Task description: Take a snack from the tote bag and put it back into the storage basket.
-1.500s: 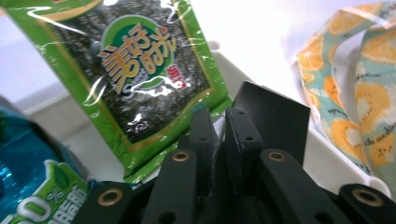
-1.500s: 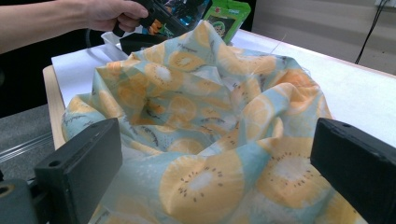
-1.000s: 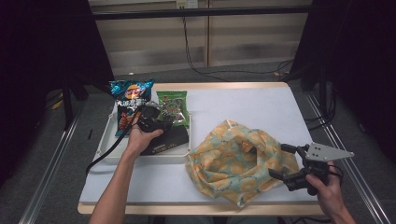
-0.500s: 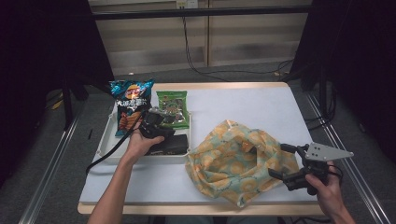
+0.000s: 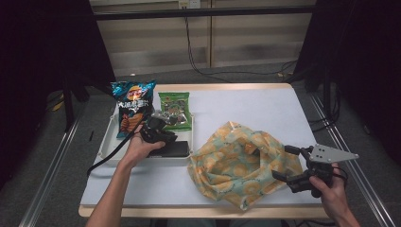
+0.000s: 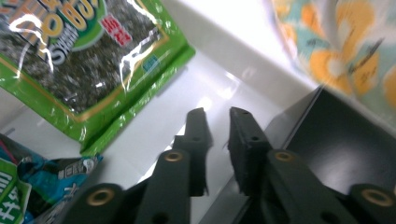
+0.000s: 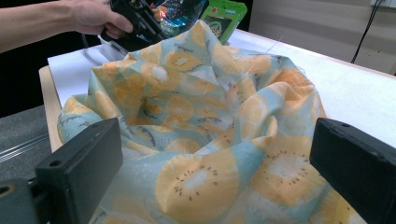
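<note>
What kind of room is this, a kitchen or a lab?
Probably a recording lab: a bare white table ringed by dark curtains and loose floor cables, holding a white tray of snack packets and a fruit-print cloth bag.

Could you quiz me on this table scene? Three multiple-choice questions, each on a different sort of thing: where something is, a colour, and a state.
1. Where does the green snack packet lie?
A. in the white tray
B. inside the fruit-print bag
C. on the floor

2. What colour is the chip bag beside it?
A. red
B. blue
C. yellow

3. How do the jaws of the right gripper stand?
A. clamped on the black box
B. shut on nothing
C. wide open at the bag's edge

Answers: 1 A, it rests in the tray beside the chip bag. 2 B, its wrapper is mostly blue. 3 C, the right gripper view shows both jaws far apart with cloth between.
</note>
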A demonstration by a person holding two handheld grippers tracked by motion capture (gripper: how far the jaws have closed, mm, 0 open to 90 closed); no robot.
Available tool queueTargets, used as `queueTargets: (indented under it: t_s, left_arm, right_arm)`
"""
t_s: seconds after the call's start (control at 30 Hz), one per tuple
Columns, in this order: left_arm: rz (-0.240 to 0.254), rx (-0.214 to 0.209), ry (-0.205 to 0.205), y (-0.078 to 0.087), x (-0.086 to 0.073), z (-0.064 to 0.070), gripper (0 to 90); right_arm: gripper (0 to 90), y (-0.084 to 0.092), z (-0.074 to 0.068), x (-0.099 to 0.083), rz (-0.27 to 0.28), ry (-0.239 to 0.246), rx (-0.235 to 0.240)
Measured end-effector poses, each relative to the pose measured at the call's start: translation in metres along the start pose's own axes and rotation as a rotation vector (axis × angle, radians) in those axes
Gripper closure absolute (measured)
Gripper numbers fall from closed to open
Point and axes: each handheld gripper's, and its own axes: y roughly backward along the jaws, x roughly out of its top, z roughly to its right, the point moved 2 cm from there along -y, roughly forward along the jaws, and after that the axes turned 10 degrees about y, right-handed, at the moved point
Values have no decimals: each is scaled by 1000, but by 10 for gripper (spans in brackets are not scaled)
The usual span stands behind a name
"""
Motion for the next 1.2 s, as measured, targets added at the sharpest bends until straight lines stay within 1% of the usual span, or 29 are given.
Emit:
queueTargets:
  t_s: [0.03,0.07,0.1,0.13,0.17,0.2,0.23,0.27,0.33,0.37,0.4,0.43,0.5,0.53,0.6,0.63,0.7,0.73,0.8,0.83,0.87,0.93,0.97,1.0,1.07,1.1,1.13,1.2]
  left_arm:
    - [-8,3,-7,1,1,-2,738]
    - [3,8,9,2,2,-2,718]
    - [18,0,16,4,2,-3,710]
    - [43,-2,33,6,3,-2,702]
    - [60,-11,28,8,3,-2,690]
    - [71,-18,27,10,3,1,673]
    - [95,-23,24,14,2,4,654]
    - [111,-29,30,17,1,7,628]
    - [131,-36,32,24,0,10,612]
    - [154,-44,31,27,-2,13,598]
    - [155,-47,26,29,-3,16,591]
    - [155,-55,16,31,-4,18,587]
    - [163,-57,7,37,-7,23,587]
    - [185,-86,9,42,-9,26,592]
    - [207,-90,7,48,-12,33,623]
    - [205,-92,-2,51,-13,35,628]
    - [210,-94,-6,56,-18,41,643]
    - [216,-108,-13,59,-20,45,651]
    - [221,-113,-25,62,-25,53,657]
    - [214,-105,-37,64,-28,58,660]
    - [222,-102,-43,65,-30,63,660]
    - [226,-125,-51,66,-33,72,657]
    - [228,-129,-59,67,-35,77,652]
    - [230,-145,-64,67,-36,82,648]
    - [228,-146,-72,67,-38,91,629]
    - [228,-157,-85,67,-38,95,626]
    - [234,-170,-78,67,-39,98,626]
    - [251,-188,-80,64,-39,105,618]
  right_arm:
    - [20,0,0,0,1,1,1]
    - [20,0,-1,0,-4,5,0]
    - [20,-1,-1,1,-1,8,0]
    - [20,-1,-1,1,2,5,-2]
    - [21,0,0,1,3,6,-5]
    - [21,0,0,1,6,0,-4]
    - [23,0,0,1,4,-4,-10]
    - [27,1,1,1,2,-1,-18]
    - [38,1,1,1,0,-4,-26]
    - [47,1,2,1,-5,-4,-33]
    - [53,1,2,2,-4,-6,-39]
    - [55,1,2,2,-4,-9,-39]
    - [87,0,2,3,-9,-10,-54]
    - [107,0,2,4,-7,-7,-51]
    - [129,-1,2,5,-14,-1,-53]
    - [134,-1,2,6,-14,-4,-58]
    - [162,-3,4,8,-20,-5,-58]
    - [161,-4,4,8,-20,-5,-64]
    - [165,-7,6,9,-25,-6,-60]
    - [166,-8,7,10,-33,-7,-68]
    - [164,-10,9,10,-36,-2,-64]
    - [158,-15,11,11,-48,-4,-63]
    - [153,-18,12,11,-56,2,-64]
    - [148,-21,13,12,-67,1,-60]
    - [134,-26,16,12,-82,8,-55]
    - [131,-30,18,12,-91,8,-49]
    - [128,-33,20,12,-99,9,-53]
    - [113,-40,23,10,-109,2,-47]
